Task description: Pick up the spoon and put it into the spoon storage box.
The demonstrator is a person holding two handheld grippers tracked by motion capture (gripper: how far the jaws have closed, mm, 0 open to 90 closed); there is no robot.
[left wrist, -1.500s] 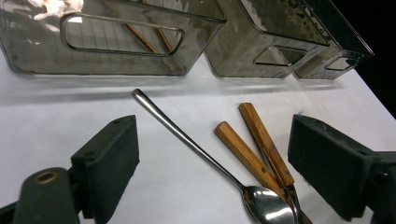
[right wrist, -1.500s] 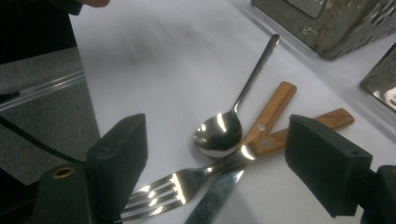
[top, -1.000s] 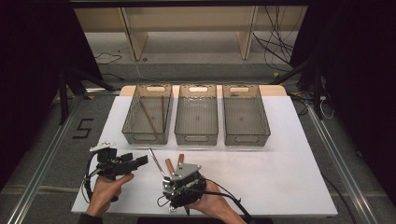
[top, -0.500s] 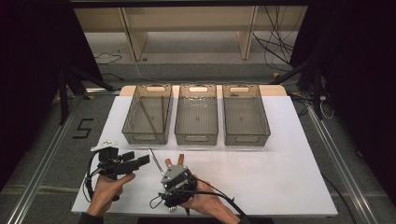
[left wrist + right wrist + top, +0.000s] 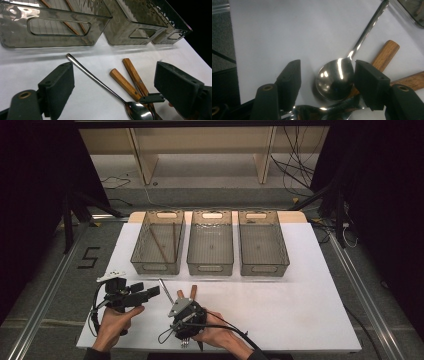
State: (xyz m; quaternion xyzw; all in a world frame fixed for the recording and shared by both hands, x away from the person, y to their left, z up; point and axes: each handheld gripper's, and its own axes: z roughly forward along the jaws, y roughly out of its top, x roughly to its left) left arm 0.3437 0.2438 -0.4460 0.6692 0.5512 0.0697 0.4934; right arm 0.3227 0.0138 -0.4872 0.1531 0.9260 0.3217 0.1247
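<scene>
Closing on the spoon near the bench's front edge

Right tool [image 5: 325, 75] has just been narrowing its jaws around the steel spoon [image 5: 335, 77], bowl between the pads, probably not yet pinched, so a lift looks close. Left tool [image 5: 113, 82] hovers spread, empty. Wooden-handled cutlery [image 5: 384, 56] lies beside; the left bin [image 5: 159, 242] holds chopsticks.

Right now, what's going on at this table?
A person is sorting cutlery with a handheld gripper in each hand. The right gripper is over a shiny metal spoon lying on the white table, its fingers either side of the bowl and just closing, not yet gripping. Two wooden-handled utensils lie beside the spoon. The left gripper waits open nearby. Of the three smoky clear plastic bins, the left one holds two brown sticks.
</scene>
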